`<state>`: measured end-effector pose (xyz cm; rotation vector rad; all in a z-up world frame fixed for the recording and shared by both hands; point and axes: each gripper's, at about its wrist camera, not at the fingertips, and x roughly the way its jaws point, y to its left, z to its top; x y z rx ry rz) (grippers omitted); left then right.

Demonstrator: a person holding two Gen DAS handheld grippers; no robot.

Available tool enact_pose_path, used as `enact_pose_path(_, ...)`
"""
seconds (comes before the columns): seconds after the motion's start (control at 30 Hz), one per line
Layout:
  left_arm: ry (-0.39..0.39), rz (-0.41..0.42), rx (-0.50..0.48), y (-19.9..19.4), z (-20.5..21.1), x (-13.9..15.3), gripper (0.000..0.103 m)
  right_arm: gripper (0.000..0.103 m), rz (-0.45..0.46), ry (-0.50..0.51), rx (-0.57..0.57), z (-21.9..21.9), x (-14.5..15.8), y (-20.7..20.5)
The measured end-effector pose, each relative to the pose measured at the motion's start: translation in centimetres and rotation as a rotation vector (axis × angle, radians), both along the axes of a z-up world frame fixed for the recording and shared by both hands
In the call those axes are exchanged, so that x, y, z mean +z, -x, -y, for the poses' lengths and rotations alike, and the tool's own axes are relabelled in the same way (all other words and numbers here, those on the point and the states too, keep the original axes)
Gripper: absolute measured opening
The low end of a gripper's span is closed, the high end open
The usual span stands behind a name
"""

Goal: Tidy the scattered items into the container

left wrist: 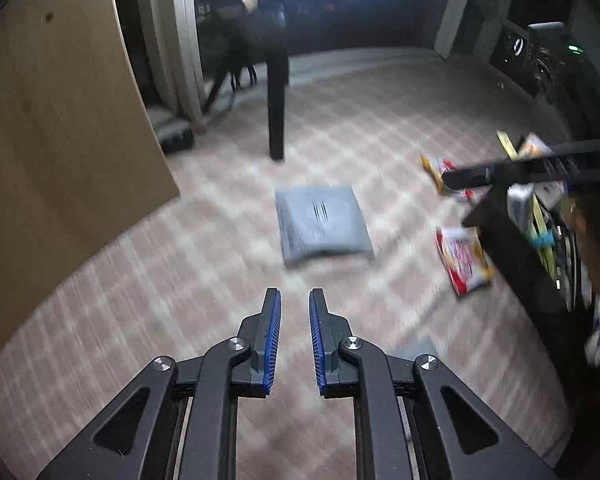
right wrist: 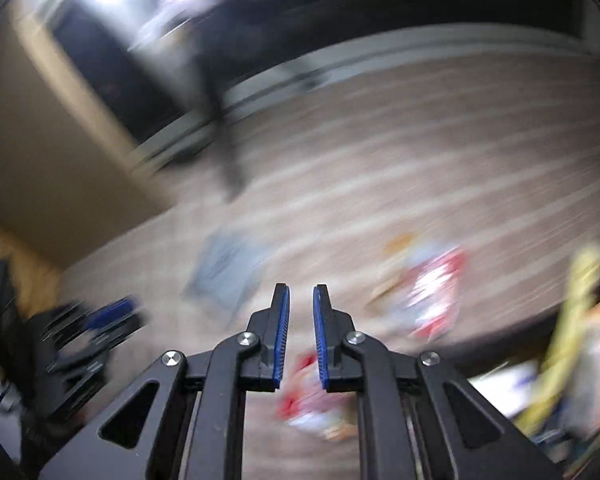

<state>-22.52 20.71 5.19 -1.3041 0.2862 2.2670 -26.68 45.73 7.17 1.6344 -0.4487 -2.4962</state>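
Judging by the filled container (left wrist: 540, 240) at 3 o'clock, you are partway: a grey pouch (left wrist: 324, 226) and red packets (left wrist: 462, 260) remain on the carpet (left wrist: 180, 280). Your left hand-held gripper (left wrist: 295, 300) and right hand-held gripper (right wrist: 301, 296) each hang slightly parted, pinching nothing.

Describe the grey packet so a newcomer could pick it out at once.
Start at the checked carpet and the dark table leg standing on it. In front of that leg lies the grey packet, flat and alone. The packets to its right are red and white.

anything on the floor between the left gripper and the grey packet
Nothing: in the left wrist view only bare patterned carpet lies between the left gripper and the grey packet. The gripper is open and holds nothing.
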Motion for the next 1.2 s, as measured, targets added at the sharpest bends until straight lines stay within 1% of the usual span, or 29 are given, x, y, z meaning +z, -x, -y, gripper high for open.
enact_pose_path(0.03, -0.003, -0.003, -0.014, 0.9, -0.8, 0.2, 0.012, 0.012, 0.016, -0.029, -0.03, -1.2, -0.2, 1.0)
enact_pose_path(0.1, 0.006, 0.007, -0.049, 3.0, -2.9, -0.2, 0.012, 0.012, 0.085, -0.062, -0.09, -3.7, -1.6, 2.6)
enact_pose_path(0.17, 0.025, 0.018, -0.086, 4.8, -4.9, -0.9, 0.012, 0.012, 0.141, -0.064, -0.131, -5.0, -3.1, 3.7)
enact_pose_path(0.23, 0.061, 0.011, -0.13, 5.5, -6.7, -1.6, 0.013, 0.012, 0.191, -0.06, -0.168, -6.0, -4.6, 4.5)
enact_pose_path(0.33, 0.087, 0.016, -0.17, 6.9, -8.4, -2.3, 0.013, 0.012, 0.223, -0.039, -0.197, -6.9, -5.4, 4.7)
enact_pose_path(0.4, 0.1, 0.019, -0.181, 7.6, -9.2, -2.6, 0.013, 0.012, 0.219, -0.031, -0.219, -7.4, -5.2, 4.4)
enact_pose_path(0.5, 0.117, 0.018, -0.225, 8.0, -10.6, -3.0, 0.013, 0.013, 0.214, -0.016, -0.291, -8.7, -4.9, 3.4)
enact_pose_path(0.53, 0.127, 0.02, -0.24, 8.0, -10.9, -3.1, 0.013, 0.013, 0.225, -0.003, -0.293, -8.8, -5.1, 3.0)
enact_pose_path(0.6, 0.151, 0.028, -0.259, 8.2, -11.6, -3.6, 0.013, 0.013, 0.234, 0.002, -0.264, -8.3, -5.0, 2.7)
enact_pose_path(0.7, 0.172, 0.081, -0.259, 8.6, -11.5, -4.7, 0.014, 0.013, 0.258, 0.066, -0.215, -7.0, -5.0, 2.4)
enact_pose_path(0.73, 0.165, 0.081, -0.254, 8.5, -11.3, -4.6, 0.014, 0.013, 0.264, 0.078, -0.199, -6.2, -5.1, 2.3)
enact_pose_path(0.77, 0.162, 0.089, -0.251, 8.5, -11.0, -4.6, 0.014, 0.013, 0.264, 0.082, -0.185, -4.3, -5.7, 1.8)
enact_pose_path(0.93, 0.174, 0.125, -0.251, 7.3, -8.9, -4.5, 0.015, 0.013, 0.27, 0.045, -0.054, -0.2, -5.9, 0.8)
enact_pose_path(1.0, 0.172, 0.134, -0.248, 6.6, -7.9, -4.4, 0.015, 0.013, 0.261, -0.003, 0.007, 1.7, -5.7, 0.4)
enact_pose_path(1.1, 0.167, 0.152, -0.236, 5.3, -6.2, -4.3, 0.015, 0.014, 0.245, -0.03, 0.073, 3.8, -5.3, -0.3)
enact_pose_path(1.13, 0.167, 0.155, -0.236, 4.8, -5.6, -4.3, 0.014, 0.016, 0.245, -0.031, 0.093, 4.5, -5.2, -0.6)
enact_pose_path(1.17, 0.168, 0.156, -0.237, 4.2, -5.1, -4.3, 0.014, 0.02, 0.244, -0.039, 0.113, 5.3, -5.3, -0.4)
enact_pose_path(1.2, 0.167, 0.157, -0.233, 3.5, -4.4, -4.2, 0.014, 0.021, 0.237, -0.063, 0.128, 5.9, -5.2, -0.7)
